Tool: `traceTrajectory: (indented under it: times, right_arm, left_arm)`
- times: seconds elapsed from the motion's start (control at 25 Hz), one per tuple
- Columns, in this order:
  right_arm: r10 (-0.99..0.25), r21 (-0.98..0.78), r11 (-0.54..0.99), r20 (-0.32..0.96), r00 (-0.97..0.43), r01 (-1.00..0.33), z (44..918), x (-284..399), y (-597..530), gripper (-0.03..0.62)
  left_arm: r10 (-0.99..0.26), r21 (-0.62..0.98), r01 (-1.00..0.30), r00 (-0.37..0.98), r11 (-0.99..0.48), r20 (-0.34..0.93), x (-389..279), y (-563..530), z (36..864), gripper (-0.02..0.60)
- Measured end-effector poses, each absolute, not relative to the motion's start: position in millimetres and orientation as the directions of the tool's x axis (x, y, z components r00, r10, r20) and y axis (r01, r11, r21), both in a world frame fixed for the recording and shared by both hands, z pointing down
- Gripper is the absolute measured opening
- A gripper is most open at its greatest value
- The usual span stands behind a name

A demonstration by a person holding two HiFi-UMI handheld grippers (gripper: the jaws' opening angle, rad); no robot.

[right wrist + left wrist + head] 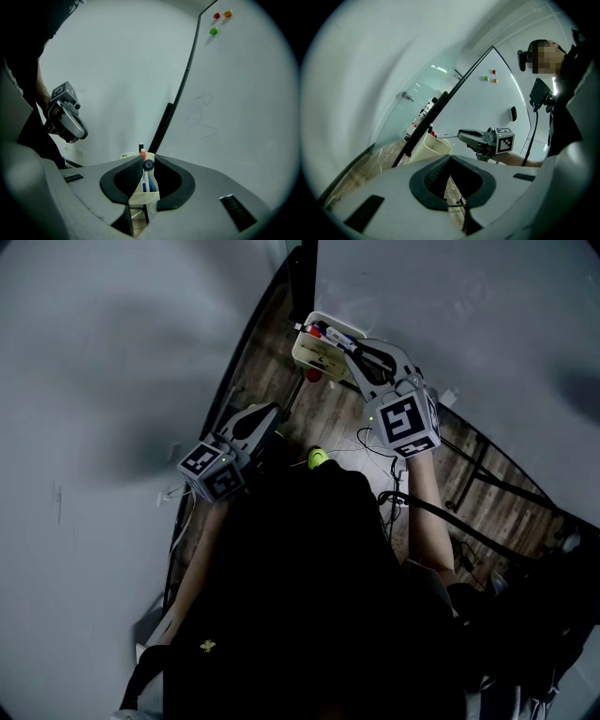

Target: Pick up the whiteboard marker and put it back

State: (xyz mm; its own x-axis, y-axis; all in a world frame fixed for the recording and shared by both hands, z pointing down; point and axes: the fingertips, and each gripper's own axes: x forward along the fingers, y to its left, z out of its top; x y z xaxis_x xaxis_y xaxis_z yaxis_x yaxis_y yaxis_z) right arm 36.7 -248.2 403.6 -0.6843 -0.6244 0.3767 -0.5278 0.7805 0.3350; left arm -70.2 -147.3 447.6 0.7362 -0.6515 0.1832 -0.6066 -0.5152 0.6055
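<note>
Misalignment is your risk: your right gripper point(364, 357) pinches the marker point(148, 164) in its jaws at the holder point(309, 357), so releasing onto the rim or the pens point(145, 185) inside may drop it to the floor point(328, 418), while your left gripper point(450, 158) idles with jaws pressed together, empty.

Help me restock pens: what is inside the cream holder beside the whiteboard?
The cream holder shows blue markers inside and a red-capped one sticking up. The right gripper and its held marker cover the middle; the holder's bottom cannot be seen.
</note>
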Motion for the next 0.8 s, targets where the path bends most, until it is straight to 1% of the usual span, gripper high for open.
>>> traceTrajectory:
  times: [0.8]
  right_arm:
    - [-0.637,0.254,0.77,0.348,-0.688,-0.585,420.3,41.8,-259.8,0.084]
  left_arm:
    - [-0.603,0.601,-0.597,0.765,-0.531,0.226,-64.2,-144.1,451.3,0.018]
